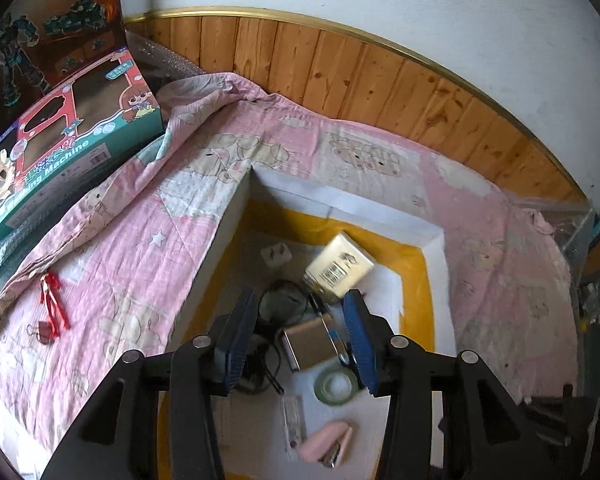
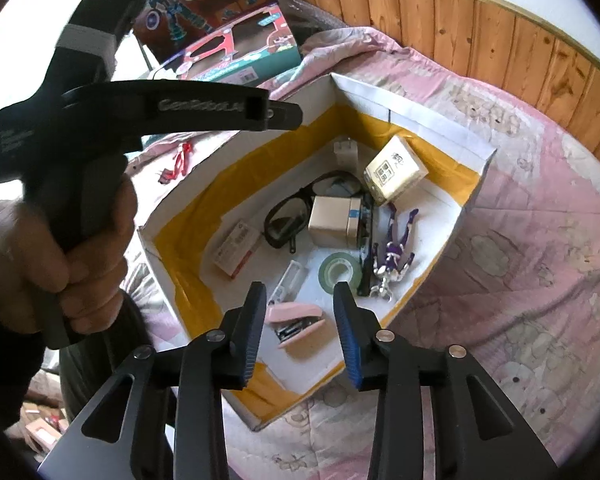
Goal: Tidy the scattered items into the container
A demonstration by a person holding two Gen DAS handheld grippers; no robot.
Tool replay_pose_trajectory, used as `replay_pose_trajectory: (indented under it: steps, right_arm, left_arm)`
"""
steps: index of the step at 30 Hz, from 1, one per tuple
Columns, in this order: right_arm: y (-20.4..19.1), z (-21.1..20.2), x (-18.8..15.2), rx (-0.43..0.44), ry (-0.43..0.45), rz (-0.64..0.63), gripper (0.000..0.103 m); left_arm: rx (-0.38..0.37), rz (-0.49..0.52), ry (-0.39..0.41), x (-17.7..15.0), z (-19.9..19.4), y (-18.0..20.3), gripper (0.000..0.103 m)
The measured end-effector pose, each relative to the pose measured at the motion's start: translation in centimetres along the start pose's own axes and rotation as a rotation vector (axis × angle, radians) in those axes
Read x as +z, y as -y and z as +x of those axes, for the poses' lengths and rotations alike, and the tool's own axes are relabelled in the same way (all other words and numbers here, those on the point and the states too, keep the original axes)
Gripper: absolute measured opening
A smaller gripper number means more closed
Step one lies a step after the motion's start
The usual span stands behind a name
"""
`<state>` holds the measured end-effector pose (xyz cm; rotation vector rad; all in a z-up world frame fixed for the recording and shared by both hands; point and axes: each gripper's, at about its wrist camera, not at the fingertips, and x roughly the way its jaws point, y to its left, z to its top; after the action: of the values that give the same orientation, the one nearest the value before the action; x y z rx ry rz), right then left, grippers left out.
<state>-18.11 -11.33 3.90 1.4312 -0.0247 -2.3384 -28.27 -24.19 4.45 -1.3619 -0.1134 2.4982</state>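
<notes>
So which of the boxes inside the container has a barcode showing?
The cream box, tilted against the far corner; the brown box shows plain cardboard.

One open cardboard box (image 2: 474, 184) sits mid-frame in the right wrist view. Inside it:

- one pink stapler (image 2: 296, 322)
- one roll of green tape (image 2: 339, 272)
- one purple action figure (image 2: 394, 252)
- one pair of black goggles (image 2: 288, 220)
- one small brown carton (image 2: 332, 220)
- one cream tissue pack (image 2: 394, 170)
- one white plug adapter (image 2: 346, 152)
- one white-and-red packet (image 2: 236, 250)
- one clear plastic case (image 2: 288, 282)
- one black pen (image 2: 367, 268)

Outside the box, at the left of the left wrist view, lie one red ribbon (image 1: 52, 300) and one binder clip (image 1: 44, 332). Two toy boxes (image 1: 72, 136) stand upper left. Two grippers show, one per hand.
</notes>
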Motion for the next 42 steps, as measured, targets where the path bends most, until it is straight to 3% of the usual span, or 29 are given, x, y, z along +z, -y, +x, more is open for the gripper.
replay_pose_trajectory:
  steps: [4, 14, 19, 23, 27, 35, 42]
  right_arm:
    - [-0.5, -0.8, -0.6, -0.007, 0.005, -0.012, 0.040]
    - [-1.8, -2.5, -2.7, -0.029, 0.016, -0.074, 0.044]
    - [-2.4, -2.9, -3.7, -0.049, 0.007, -0.116, 0.045]
    - [-2.2, -2.6, -4.2, -0.011, -0.029, -0.100, 0.045]
    - [-1.8, -2.1, -4.5, -0.049, -0.056, -0.093, 0.045]
    - [-2.2, -3.2, -4.1, 0.007, -0.013, -0.085, 0.044]
    - [-3.0, -4.4, -3.7, -0.034, 0.034, -0.080, 0.044]
  left_arm:
    - [0.045, 0.026, 0.030, -0.9, -1.5, 0.6, 0.047]
    - [0.049, 0.043, 0.059, -3.4, -5.2, 1.8, 0.047]
    - [0.031, 0.053, 0.075, -5.1, -7.6, 2.9, 0.050]
    - [0.014, 0.049, 0.091, -6.6, -9.8, 3.5, 0.050]
    - [0.002, 0.039, 0.108, -8.2, -12.0, 3.8, 0.052]
    - [-0.022, 0.012, 0.116, -11.5, -15.2, 3.7, 0.054]
    - [-0.026, -0.005, 0.127, -12.5, -16.6, 3.4, 0.054]
